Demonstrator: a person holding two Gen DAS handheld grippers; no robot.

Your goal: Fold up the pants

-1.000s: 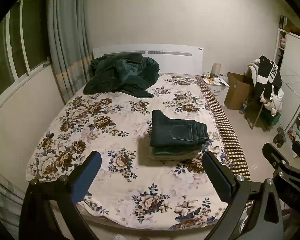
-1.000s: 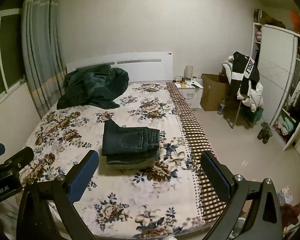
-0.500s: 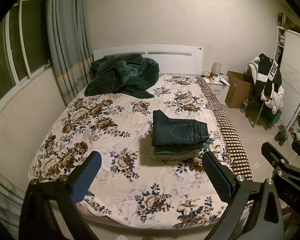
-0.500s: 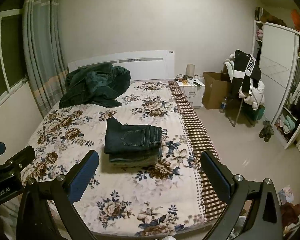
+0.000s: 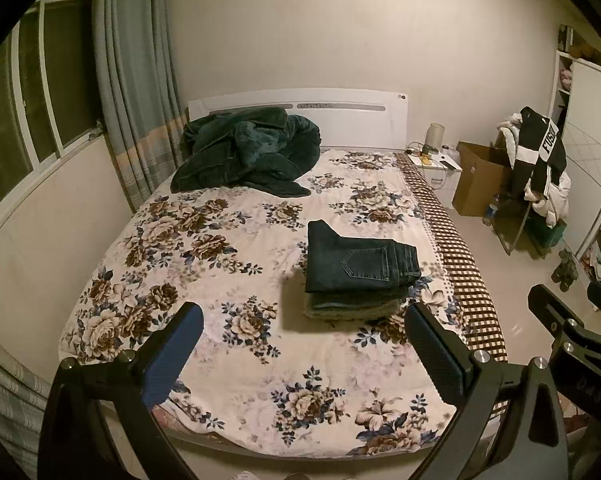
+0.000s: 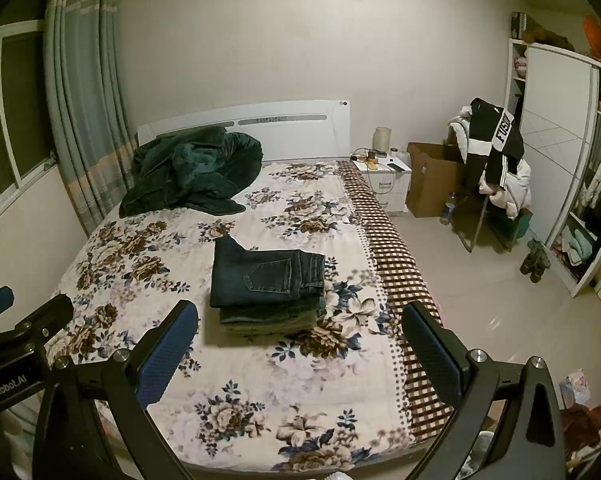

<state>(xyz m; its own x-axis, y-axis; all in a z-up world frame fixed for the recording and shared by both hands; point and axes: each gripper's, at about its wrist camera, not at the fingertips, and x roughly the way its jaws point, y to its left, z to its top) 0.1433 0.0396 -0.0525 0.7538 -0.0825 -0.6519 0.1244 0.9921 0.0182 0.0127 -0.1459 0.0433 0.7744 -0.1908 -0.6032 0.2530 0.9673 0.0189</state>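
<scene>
A stack of folded pants point(image 5: 356, 276) lies on the flowered bed point(image 5: 220, 264), dark jeans on top, right of the middle. It also shows in the right wrist view point(image 6: 266, 284). My left gripper point(image 5: 304, 354) is open and empty, held back over the foot of the bed, well short of the stack. My right gripper point(image 6: 300, 344) is open and empty, also back from the stack. The right gripper's body shows at the right edge of the left wrist view point(image 5: 572, 332).
A dark green blanket point(image 5: 248, 152) is heaped by the white headboard. A curtain and window stand on the left. A nightstand point(image 6: 384, 180), a cardboard box point(image 6: 428, 180), a chair piled with clothes point(image 6: 492, 164) and a wardrobe point(image 6: 572, 160) stand on the right.
Both grippers have drifted slightly back and up from the bed; the stack sits a little lower and farther in both views. Nothing was grasped or released.
</scene>
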